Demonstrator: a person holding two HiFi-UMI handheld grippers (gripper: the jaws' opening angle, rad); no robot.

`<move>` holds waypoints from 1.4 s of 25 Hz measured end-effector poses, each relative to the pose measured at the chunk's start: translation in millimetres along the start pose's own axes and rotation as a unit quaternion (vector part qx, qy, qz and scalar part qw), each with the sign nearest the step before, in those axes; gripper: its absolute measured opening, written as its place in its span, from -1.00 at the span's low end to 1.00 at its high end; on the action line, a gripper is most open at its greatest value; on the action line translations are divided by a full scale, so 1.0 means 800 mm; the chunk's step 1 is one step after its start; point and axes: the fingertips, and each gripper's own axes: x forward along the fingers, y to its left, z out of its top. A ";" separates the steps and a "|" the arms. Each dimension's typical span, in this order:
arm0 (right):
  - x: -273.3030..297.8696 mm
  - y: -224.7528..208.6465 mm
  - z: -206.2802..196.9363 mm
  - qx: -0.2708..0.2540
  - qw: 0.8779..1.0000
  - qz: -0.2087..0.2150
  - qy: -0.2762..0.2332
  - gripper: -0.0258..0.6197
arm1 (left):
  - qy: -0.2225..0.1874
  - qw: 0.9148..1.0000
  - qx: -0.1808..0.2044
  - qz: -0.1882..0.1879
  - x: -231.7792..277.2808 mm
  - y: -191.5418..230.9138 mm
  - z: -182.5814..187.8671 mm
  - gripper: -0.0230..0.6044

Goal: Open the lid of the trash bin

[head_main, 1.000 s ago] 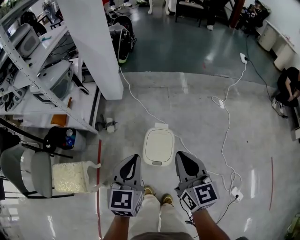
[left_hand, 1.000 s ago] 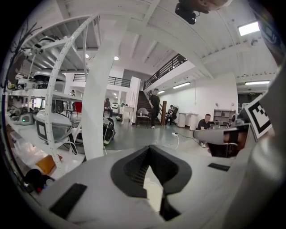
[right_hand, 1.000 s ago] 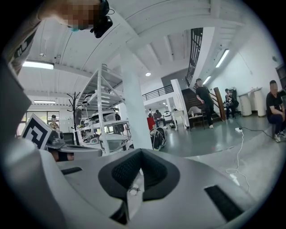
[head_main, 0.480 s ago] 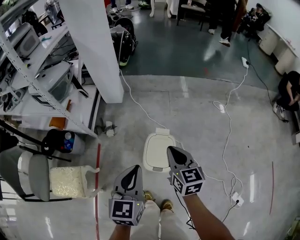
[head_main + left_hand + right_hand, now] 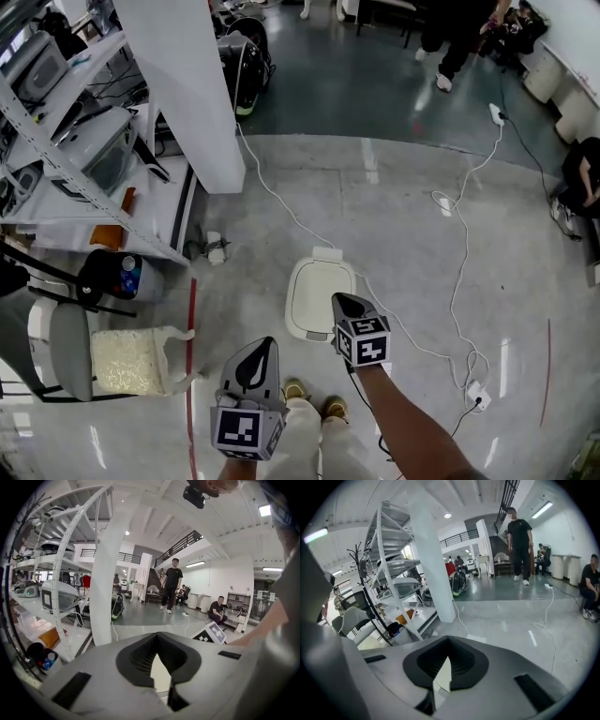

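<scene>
Opening so far: not begun, by my reading; the lid (image 5: 320, 292) lies flat and shut on the trash bin (image 5: 309, 330); no jaw has hold of it
Left to do: bring a jaw tip to the lid's rim or to the small tab (image 5: 326, 253) at its far end, then raise the lid; which end hinges I cannot tell
Trash bin: white, low, standing on the grey floor (image 5: 412, 234) straight ahead of the person's shoes (image 5: 309, 396); a white cable (image 5: 412, 349) runs past its right side
Right gripper (image 5: 349, 307): reached forward, its tip over the bin's near right corner; whether it touches the lid I cannot tell; jaws drawn together to a point, nothing between them
Left gripper (image 5: 255, 361): held back beside the shoes, short of the bin and to its left, apart from it; jaws likewise closed to a tip and empty
Likely snag: closed jaws can only nudge or hook the rim; the smooth lid may slip off the tip
</scene>
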 end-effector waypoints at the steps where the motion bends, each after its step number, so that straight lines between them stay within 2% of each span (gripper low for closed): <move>1: 0.008 -0.002 -0.014 0.000 1.000 0.000 0.011 -0.82 | 0.001 1.000 -0.002 0.002 0.002 0.003 -0.004 -0.95; 6: 0.041 -0.006 -0.095 0.002 0.997 0.002 0.075 -0.82 | 0.007 1.000 -0.013 0.011 0.015 0.012 -0.025 -0.95; 11: 0.058 -0.006 -0.176 -0.005 0.989 0.008 0.144 -0.82 | 0.048 0.999 -0.023 0.001 0.024 0.007 -0.056 -0.95; 16: 0.066 0.002 -0.231 0.002 0.983 0.016 0.184 -0.82 | 0.043 0.999 -0.027 0.003 0.032 0.010 -0.079 -0.95; 23: 0.076 0.002 -0.268 0.008 0.978 0.016 0.208 -0.82 | 0.042 0.999 -0.030 0.010 0.040 0.021 -0.091 -0.95; 27: 0.087 0.006 -0.285 0.003 0.976 0.020 0.219 -0.82 | 0.069 0.997 -0.035 0.007 0.038 0.024 -0.107 -0.95; 35: 0.103 0.003 -0.317 0.005 0.972 0.015 0.233 -0.82 | 0.081 0.996 -0.029 0.011 0.039 0.032 -0.126 -0.95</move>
